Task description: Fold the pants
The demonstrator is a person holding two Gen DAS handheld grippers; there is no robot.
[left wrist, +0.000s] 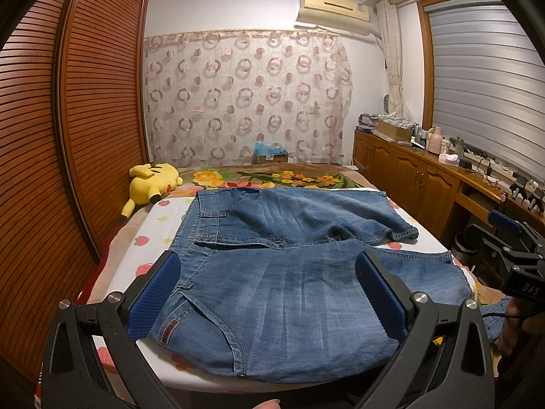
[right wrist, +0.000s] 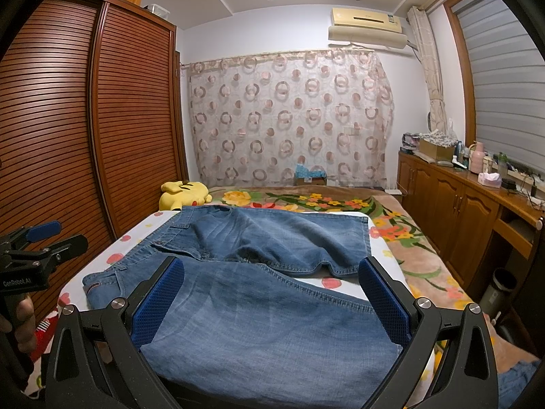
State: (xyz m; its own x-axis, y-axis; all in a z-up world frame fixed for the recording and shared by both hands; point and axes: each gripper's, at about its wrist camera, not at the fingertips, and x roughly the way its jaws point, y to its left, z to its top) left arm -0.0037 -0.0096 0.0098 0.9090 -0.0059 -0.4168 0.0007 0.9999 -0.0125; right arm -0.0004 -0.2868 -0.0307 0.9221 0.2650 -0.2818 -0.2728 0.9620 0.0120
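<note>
Denim pants (left wrist: pixel 289 279) lie spread flat on a white fruit-print sheet (left wrist: pixel 163 231) on the bed, folding not yet begun as far as I can judge.

Waistband toward the wardrobe (left wrist: pixel 68 119), legs running across toward the cabinets (left wrist: pixel 408 173); the two legs are parted. Both the left gripper (left wrist: pixel 269 293) and the right gripper (right wrist: pixel 272 300) hover with fingers wide apart, holding nothing.

your left gripper (left wrist: pixel 267 293): handle below its finger bases cut by the frame's bottom edge | your right gripper (right wrist: pixel 270 298): same cut | pants (left wrist: pixel 289 272): near leg's hem runs behind the right finger base, end unseen | cabinet-top clutter (left wrist: pixel 439 143): too small to identify | yellow plush (right wrist: pixel 185 194): partly hidden behind the pants
</note>
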